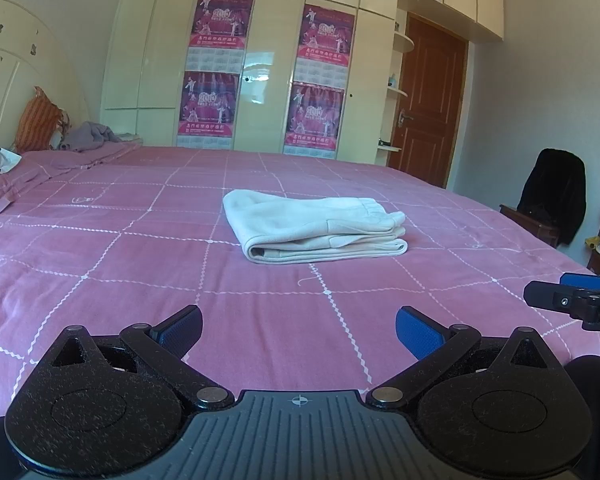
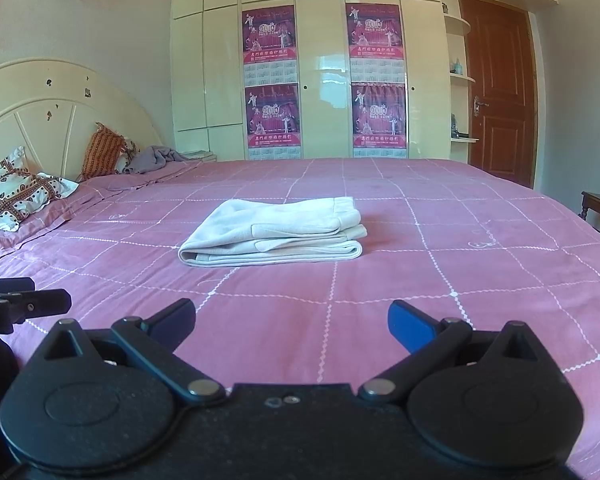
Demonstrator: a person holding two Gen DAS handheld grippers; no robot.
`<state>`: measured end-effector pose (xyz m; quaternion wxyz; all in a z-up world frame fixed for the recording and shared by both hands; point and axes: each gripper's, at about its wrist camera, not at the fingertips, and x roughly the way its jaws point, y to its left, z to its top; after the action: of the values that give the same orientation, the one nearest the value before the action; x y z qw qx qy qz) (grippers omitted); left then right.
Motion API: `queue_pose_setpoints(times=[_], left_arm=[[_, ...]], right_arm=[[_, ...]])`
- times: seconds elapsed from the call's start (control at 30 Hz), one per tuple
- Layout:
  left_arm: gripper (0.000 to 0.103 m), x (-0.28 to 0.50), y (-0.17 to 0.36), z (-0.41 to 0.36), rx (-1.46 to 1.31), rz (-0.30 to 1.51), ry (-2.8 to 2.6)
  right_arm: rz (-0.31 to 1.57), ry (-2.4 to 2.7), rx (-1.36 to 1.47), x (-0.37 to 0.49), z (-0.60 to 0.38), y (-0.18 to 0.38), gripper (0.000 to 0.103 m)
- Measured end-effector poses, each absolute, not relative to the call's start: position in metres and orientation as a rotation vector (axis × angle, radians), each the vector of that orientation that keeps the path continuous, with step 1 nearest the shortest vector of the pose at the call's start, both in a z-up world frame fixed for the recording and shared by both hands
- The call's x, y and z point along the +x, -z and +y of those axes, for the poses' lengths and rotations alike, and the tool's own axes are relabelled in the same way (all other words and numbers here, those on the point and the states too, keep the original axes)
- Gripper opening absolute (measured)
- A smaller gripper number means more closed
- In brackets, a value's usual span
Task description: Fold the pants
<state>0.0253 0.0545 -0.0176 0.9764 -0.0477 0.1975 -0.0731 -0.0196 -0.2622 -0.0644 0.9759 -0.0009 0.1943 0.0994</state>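
A pair of cream-white pants (image 1: 316, 230) (image 2: 274, 232) lies folded into a compact stack in the middle of the pink checked bedspread (image 1: 140, 280) (image 2: 480, 280). My left gripper (image 1: 299, 330) hovers over the near part of the bed, well short of the pants, open with nothing between its blue pads. My right gripper (image 2: 291, 322) is likewise open and empty, a similar distance back from the stack. Each gripper's tip shows in the other's view: the right one at the right edge (image 1: 572, 298), the left one at the left edge (image 2: 20, 304).
Pillows (image 2: 16, 196) and a grey garment (image 2: 156, 160) lie at the headboard end on the left. A cream wardrobe (image 1: 268, 80) with posters stands behind the bed, a brown door (image 1: 428, 100) at its right. A chair with a black coat (image 1: 552, 196) stands right of the bed.
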Motion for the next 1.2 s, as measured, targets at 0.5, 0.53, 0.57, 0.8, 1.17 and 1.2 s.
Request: queue_pose_setpoints(times=[0.5,0.53,0.57,0.8,1.17,1.2], left_arm=[[0.102,0.0254,0.0179,0.0548,-0.095,0.397,0.147],[0.102,0.0251,0.0181,0.0548,-0.097,0.396,0.148],[0.102,0.0252,0.0184,0.0549,-0.097,0.396,0.149],[0.102,0.0244,0.0188,0.0543,-0.098,0.393,0.146],[0.102,0.0253,0.0189,0.0565,-0.109,0.393,0.133],[0.102,0.0256,0.019,0.0569,-0.112,0.392,0.132]], right_arm=[[0.389,-0.203,-0.002,-0.02,-0.2635,0.0642,0.103],[0.39,-0.203,-0.002,-0.0196,-0.2638,0.0645,0.103],[0.39,-0.202,-0.002,-0.0197,-0.264,0.0646,0.103],[0.387,-0.203,-0.003,-0.0198,-0.2644,0.0644,0.103],[0.387,-0.204,-0.006,-0.0201,-0.265,0.0647,0.103],[0.387,-0.203,-0.006,-0.0202,-0.2649,0.0647,0.103]])
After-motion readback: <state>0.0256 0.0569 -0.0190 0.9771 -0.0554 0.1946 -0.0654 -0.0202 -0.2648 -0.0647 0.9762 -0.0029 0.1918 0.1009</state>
